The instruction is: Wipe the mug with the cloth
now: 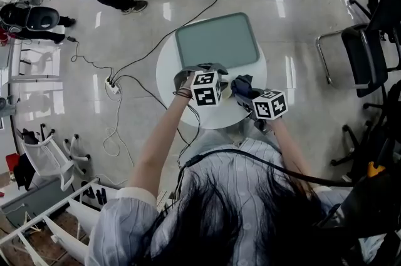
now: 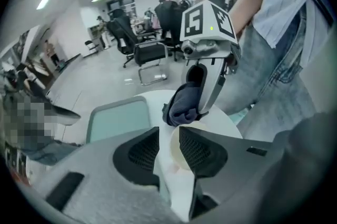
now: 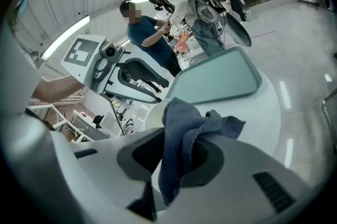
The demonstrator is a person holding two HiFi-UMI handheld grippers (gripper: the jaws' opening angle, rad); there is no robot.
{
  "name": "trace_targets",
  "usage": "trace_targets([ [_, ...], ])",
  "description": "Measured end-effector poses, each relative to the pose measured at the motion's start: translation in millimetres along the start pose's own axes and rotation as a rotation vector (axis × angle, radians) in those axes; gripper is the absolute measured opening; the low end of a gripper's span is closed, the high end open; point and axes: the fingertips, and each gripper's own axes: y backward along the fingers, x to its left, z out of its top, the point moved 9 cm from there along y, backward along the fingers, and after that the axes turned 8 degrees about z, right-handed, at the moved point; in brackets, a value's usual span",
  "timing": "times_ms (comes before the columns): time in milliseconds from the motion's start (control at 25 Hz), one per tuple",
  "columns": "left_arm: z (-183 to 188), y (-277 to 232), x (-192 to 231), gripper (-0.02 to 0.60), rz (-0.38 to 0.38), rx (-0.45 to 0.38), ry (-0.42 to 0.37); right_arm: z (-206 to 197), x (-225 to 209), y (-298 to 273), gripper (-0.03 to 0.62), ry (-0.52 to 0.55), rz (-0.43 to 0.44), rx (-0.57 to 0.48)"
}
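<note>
In the left gripper view, my left gripper [image 2: 168, 136] is shut on the wall of a cream mug [image 2: 181, 157], one jaw inside and one outside the rim. Across from it, my right gripper [image 2: 197, 107] presses a dark blue cloth [image 2: 183, 104] against the mug's rim. In the right gripper view, my right gripper [image 3: 176, 152] is shut on the cloth [image 3: 181, 133], which hangs bunched between the jaws. The mug [image 3: 154, 115] shows pale just behind the cloth. In the head view both grippers, left [image 1: 199, 74] and right [image 1: 241, 88], meet over the round white table [image 1: 168, 71]; the mug is hidden there.
A green tray [image 1: 216, 39] lies on the table's far half, beyond the grippers. Cables and a power strip [image 1: 113, 88] run over the floor at left. Office chairs [image 1: 366, 52] stand at right. People stand at the far side of the room.
</note>
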Motion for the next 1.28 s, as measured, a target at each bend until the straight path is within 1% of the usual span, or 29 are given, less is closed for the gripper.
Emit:
trace_targets([
  [120, 1, -17, -5, 0.126, -0.067, 0.056, -0.148, -1, 1, 0, 0.08, -0.005, -0.003, -0.003],
  [240, -1, -30, -10, 0.126, -0.106, 0.107, -0.247, -2, 1, 1, 0.08, -0.008, -0.005, -0.003],
  [320, -2, -37, -11, 0.124, -0.12, 0.128, -0.284, -3, 0, 1, 0.08, -0.013, -0.006, -0.002],
  [360, -2, -40, -11, 0.118, -0.121, 0.132, -0.289, -4, -1, 1, 0.08, -0.015, -0.007, -0.003],
  [440, -1, -44, -9, 0.077, -0.112, 0.129, -0.276, -5, -2, 1, 0.08, -0.016, -0.007, -0.005],
  [480, -1, -45, -9, 0.055, -0.107, 0.126, -0.262, -5, -2, 1, 0.08, -0.016, -0.007, -0.005],
  [640, -1, -45, -9, 0.054, -0.092, 0.121, -0.194, -8, -1, 3, 0.08, -0.019, -0.009, -0.007],
  [720, -3, -44, -9, 0.054, -0.076, 0.119, -0.139, -8, -2, 3, 0.08, -0.02, -0.011, -0.008],
  [920, -12, -40, -7, 0.054, -0.029, 0.114, 0.054, -7, -2, 3, 0.08, -0.017, -0.012, -0.008],
  [1280, -26, -35, -11, 0.054, 0.08, 0.089, 0.389, -5, -5, 1, 0.08, -0.014, -0.014, -0.002],
])
